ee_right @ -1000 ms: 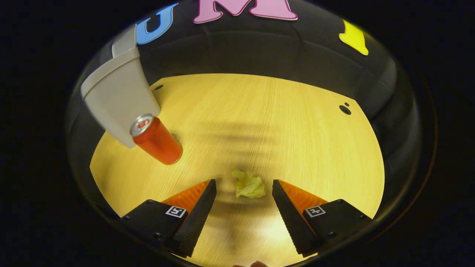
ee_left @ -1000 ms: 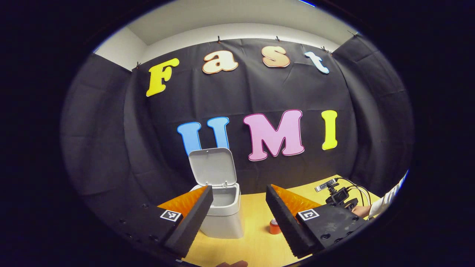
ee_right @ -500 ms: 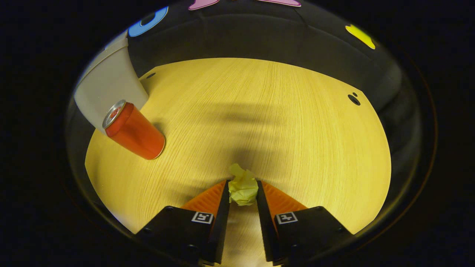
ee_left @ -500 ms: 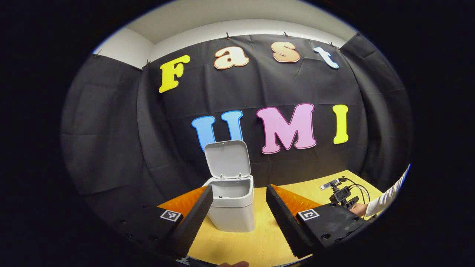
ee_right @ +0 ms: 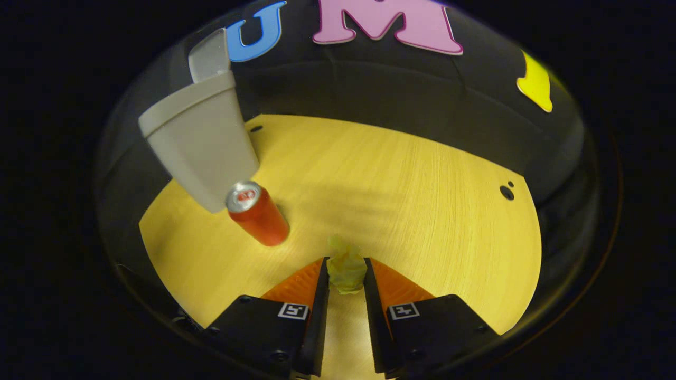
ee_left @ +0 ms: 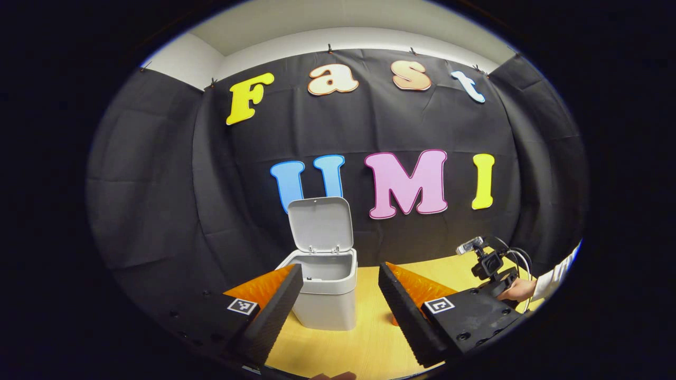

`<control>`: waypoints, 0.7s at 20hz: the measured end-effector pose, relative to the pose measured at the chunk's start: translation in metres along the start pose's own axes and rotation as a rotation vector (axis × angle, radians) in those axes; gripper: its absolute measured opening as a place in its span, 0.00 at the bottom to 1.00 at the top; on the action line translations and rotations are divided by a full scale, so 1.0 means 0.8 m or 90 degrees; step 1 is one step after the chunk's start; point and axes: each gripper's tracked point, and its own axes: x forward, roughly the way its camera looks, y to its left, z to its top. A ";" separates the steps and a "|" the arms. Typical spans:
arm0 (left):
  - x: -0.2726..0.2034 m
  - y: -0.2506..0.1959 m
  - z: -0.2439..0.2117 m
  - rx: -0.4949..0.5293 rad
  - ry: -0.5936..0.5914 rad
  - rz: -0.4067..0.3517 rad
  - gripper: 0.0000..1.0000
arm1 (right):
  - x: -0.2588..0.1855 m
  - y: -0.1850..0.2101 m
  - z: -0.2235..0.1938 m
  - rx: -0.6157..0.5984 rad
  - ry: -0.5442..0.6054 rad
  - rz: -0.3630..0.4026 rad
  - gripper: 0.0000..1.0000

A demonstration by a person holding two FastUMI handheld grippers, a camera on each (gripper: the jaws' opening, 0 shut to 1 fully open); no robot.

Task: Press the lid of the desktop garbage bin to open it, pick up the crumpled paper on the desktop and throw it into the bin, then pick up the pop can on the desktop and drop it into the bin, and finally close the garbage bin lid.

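The right claw (ee_right: 346,274) has lifted from the counter (ee_right: 422,200) since half a second ago, clamped on the crumpled paper (ee_right: 346,270) between its fingers. The can (ee_right: 257,214) stands beside the bin (ee_right: 203,142), whose lid (ee_left: 320,223) is up. The left claw (ee_left: 340,295) is apart, empty, facing the bin.

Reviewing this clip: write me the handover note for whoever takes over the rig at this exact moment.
Right gripper: shut on the crumpled paper, both fingers pressing its sides, above the desktop.
Left gripper: open, holding nothing, facing the garbage bin.
Bin lid stands up, open. Pop can stands upright on the desktop just in front of the bin.
Done: lid opened, paper gripped.
Left: carry the paper to the bin and drop it in, pick up the can and drop it in, close the lid.
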 end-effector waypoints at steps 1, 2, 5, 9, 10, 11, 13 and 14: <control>0.001 0.003 0.001 -0.001 -0.001 0.000 0.99 | -0.013 0.011 0.027 -0.009 -0.026 0.011 0.40; 0.001 0.005 -0.001 -0.003 -0.001 0.001 0.99 | -0.024 0.023 0.050 -0.022 -0.056 0.021 0.40; -0.003 0.012 0.001 -0.013 -0.004 0.004 0.99 | -0.063 0.069 0.130 -0.051 -0.138 0.063 0.40; -0.010 0.029 -0.001 -0.025 -0.006 0.020 0.99 | -0.100 0.152 0.225 -0.091 -0.230 0.127 0.40; -0.011 0.035 -0.002 -0.026 -0.007 0.027 0.99 | -0.103 0.177 0.243 -0.096 -0.241 0.146 0.40; -0.013 0.041 -0.001 -0.027 -0.008 0.034 0.99 | -0.105 0.202 0.258 -0.101 -0.248 0.164 0.26; -0.019 0.056 0.000 -0.021 -0.012 0.053 0.99 | -0.108 0.251 0.291 -0.121 -0.271 0.193 0.40; -0.023 0.063 0.001 -0.018 -0.014 0.062 0.99 | -0.101 0.271 0.305 -0.141 -0.282 0.196 0.40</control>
